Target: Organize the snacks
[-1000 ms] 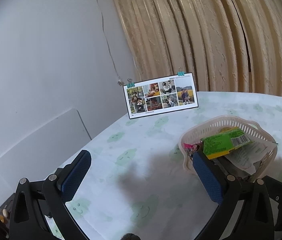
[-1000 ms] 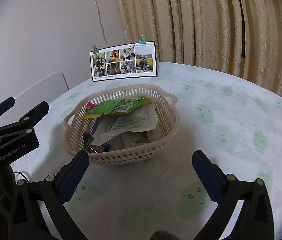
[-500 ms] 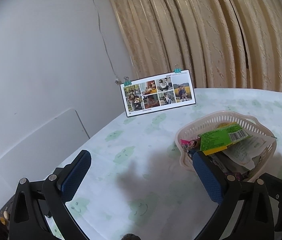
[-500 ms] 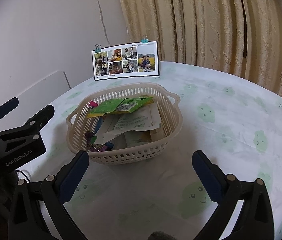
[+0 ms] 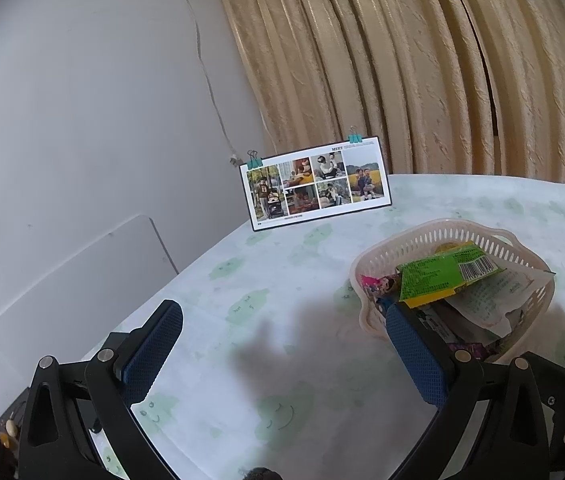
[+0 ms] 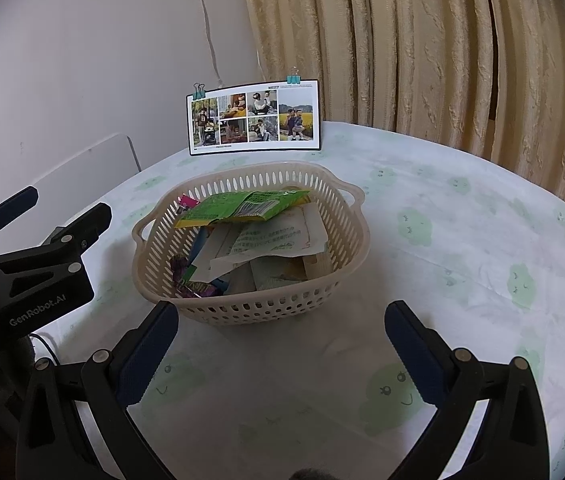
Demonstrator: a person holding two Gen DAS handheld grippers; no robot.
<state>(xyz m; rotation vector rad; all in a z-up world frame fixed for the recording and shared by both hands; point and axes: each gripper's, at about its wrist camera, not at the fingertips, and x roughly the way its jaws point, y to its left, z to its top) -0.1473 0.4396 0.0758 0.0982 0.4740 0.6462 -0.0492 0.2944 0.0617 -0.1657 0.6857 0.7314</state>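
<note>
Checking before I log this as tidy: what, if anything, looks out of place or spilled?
Nothing is spilled. The snacks sit inside the basket, though loosely heaped: the green packet lies slanted across the top, resting on the far-left rim. The tablecloth shows only its printed pattern.

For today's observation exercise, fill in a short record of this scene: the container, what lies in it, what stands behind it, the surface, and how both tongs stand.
container: pale slotted basket with two handles
contents: green snack bag on top, white packets and a purple wrapper beneath
behind basket: photo card, upright, held by two teal clips
surface: table with a green-patterned cloth
left tongs: open, empty, beside the basket
right tongs: open, empty, in front of the basket
backdrop: beige curtain
</note>
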